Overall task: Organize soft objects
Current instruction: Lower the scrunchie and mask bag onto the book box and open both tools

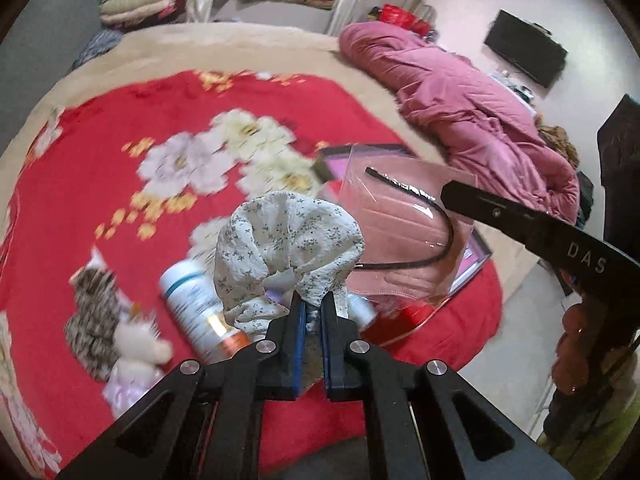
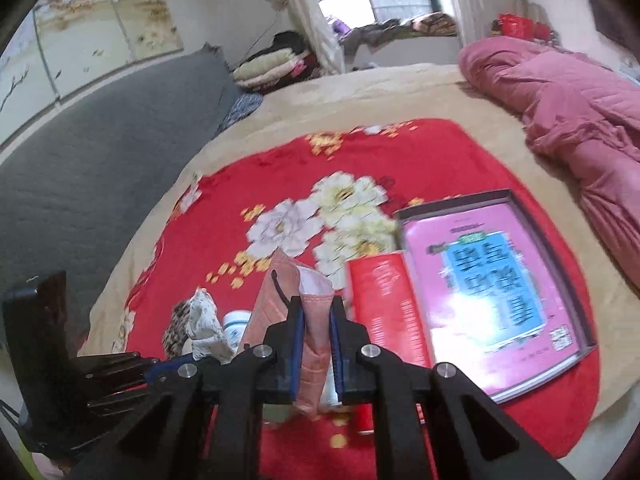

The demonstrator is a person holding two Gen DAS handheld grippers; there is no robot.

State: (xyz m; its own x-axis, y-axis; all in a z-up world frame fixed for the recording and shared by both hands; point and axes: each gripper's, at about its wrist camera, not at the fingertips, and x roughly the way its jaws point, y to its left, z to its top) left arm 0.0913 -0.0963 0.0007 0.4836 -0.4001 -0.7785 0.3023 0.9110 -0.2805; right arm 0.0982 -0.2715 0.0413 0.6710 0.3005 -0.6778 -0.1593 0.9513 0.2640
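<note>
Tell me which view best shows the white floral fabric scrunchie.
Left wrist view: the white floral fabric scrunchie fills the centre, pinched by the left gripper. The right wrist view catches only a small blurred part at lower left.

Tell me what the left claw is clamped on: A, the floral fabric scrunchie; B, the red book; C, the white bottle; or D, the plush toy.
A: in the left wrist view the left claw pinches the floral fabric scrunchie, lifted above the white bottle lying on the blanket.

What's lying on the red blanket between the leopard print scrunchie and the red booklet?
A white bottle with a teal and orange label lies there, right of the leopard print scrunchie and left of the red booklet; the left wrist view shows it best.
</note>
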